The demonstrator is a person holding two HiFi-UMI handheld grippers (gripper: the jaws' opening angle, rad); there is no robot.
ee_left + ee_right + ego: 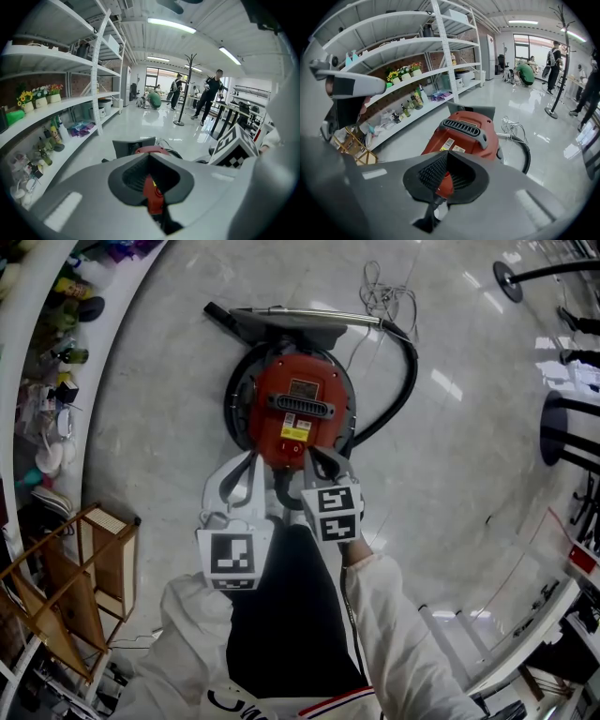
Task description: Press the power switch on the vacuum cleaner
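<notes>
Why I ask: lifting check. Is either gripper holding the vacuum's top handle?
No: the handle lies bare on the vacuum, left gripper and right gripper at its near edge.

Vacuum cleaner (300, 413): glossy red plastic shell with a matt black ribbed handle. Wand (309, 314) at 12 o'clock: bright metal. Hose (405, 381): matt black. Floor (469, 456): polished, mirror-glossy, stone-like. Rack (89, 582) at 8 o'clock: bare wood. Sleeve (403, 643): white cloth.

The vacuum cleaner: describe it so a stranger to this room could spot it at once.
Find the glossy pale floor beside the white shelves. At its middle stands the vacuum cleaner: the only round red drum, trailing a black hose.
</notes>
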